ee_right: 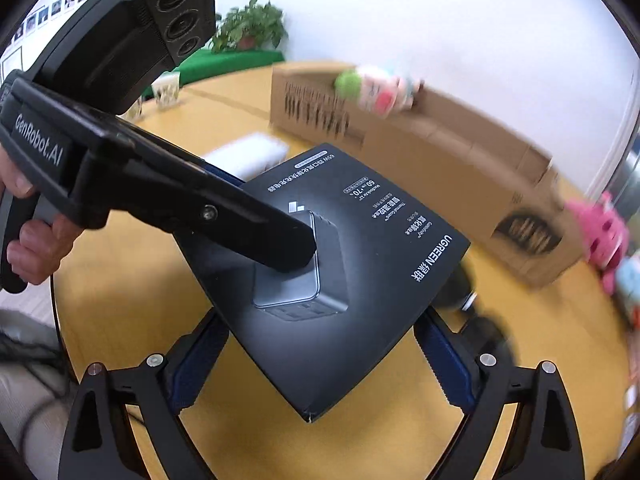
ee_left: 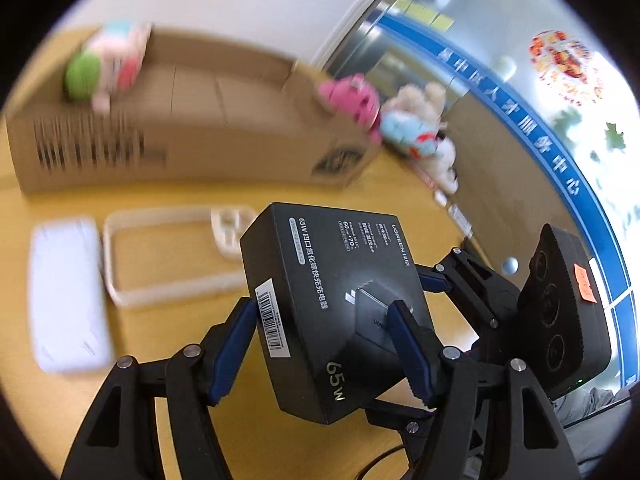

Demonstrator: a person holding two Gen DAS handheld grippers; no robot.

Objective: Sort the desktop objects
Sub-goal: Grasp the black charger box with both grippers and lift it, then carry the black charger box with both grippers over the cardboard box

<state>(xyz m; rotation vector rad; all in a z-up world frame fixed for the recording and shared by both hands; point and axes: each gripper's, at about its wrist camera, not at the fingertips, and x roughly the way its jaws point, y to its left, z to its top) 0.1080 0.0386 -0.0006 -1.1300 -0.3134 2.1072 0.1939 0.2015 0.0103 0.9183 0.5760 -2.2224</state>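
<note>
A black UGREEN 65W charger box (ee_left: 336, 312) is held in the air above the yellow table. My left gripper (ee_left: 324, 316) is shut on it, one blue pad on its barcode side and one on its top face. In the right wrist view the same box (ee_right: 360, 280) lies between my right gripper's (ee_right: 320, 344) blue fingers (ee_right: 440, 352), which sit at its two sides. The left gripper's arm (ee_right: 160, 196) reaches in from the left onto the box top. The right gripper's body (ee_left: 560, 312) shows behind the box in the left wrist view.
A long cardboard box (ee_left: 192, 128) stands at the back with a plush toy (ee_left: 108, 64) on it. Pink and pale plush toys (ee_left: 400, 120) lie to its right. A white tray (ee_left: 168, 256) and a white flat case (ee_left: 68, 296) lie on the table (ee_left: 60, 392).
</note>
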